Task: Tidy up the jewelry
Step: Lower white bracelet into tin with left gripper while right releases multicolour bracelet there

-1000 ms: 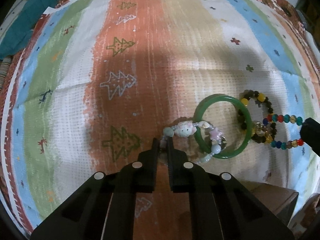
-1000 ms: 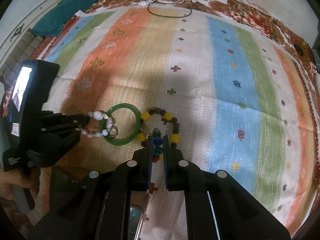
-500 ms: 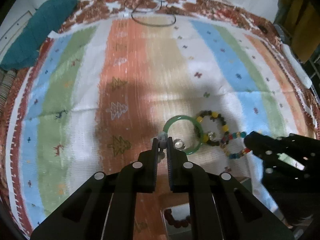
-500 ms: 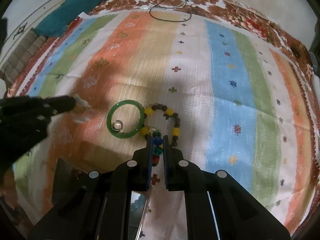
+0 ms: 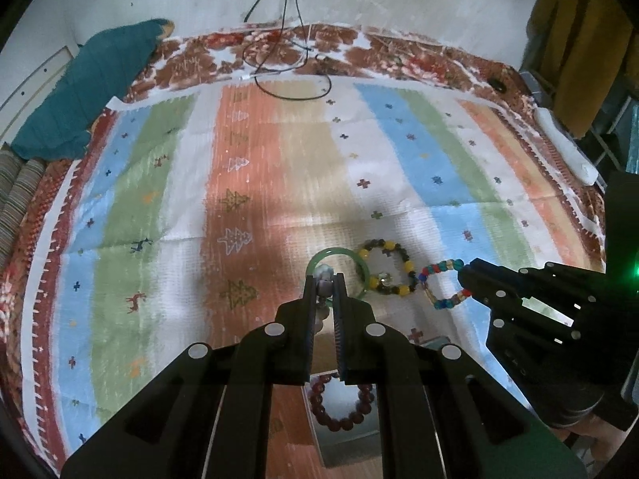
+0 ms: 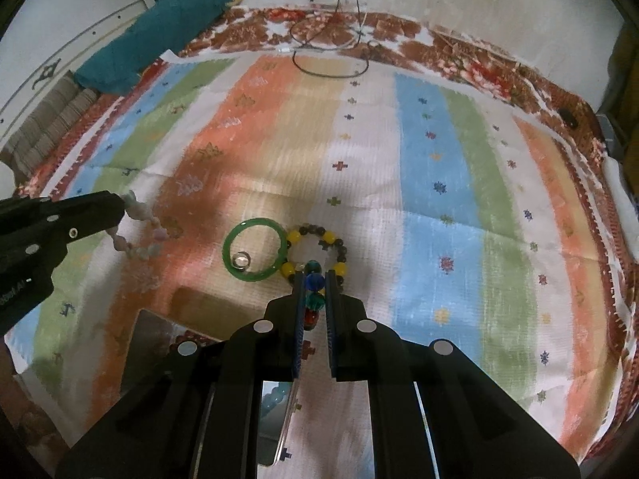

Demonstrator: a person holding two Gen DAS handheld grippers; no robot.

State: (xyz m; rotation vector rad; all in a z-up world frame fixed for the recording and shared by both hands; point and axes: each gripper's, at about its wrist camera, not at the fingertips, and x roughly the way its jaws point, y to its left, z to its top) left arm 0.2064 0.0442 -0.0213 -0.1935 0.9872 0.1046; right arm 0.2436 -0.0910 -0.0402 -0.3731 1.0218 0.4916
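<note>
Over the striped cloth (image 6: 439, 167), the left gripper (image 5: 324, 279) is pinching a pastel bead bracelet (image 6: 137, 233) between nearly closed fingers, the strand dangling clear of the fabric. Just right of it, a green bangle (image 6: 255, 249) is lying flat, touching a dark-and-yellow bead bracelet (image 6: 319, 239). Farther right, the right gripper (image 6: 313, 279) is clamping a multicoloured bead bracelet (image 5: 441, 283), holding it off the cloth. A maroon bead bracelet (image 5: 341, 403) is sitting in a box (image 5: 351, 447) below the left gripper.

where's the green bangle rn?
The green bangle lies flat on the striped cloth, just ahead of both grippers, touching the yellow-and-dark bead bracelet on its right; a small clear ring sits inside it.
</note>
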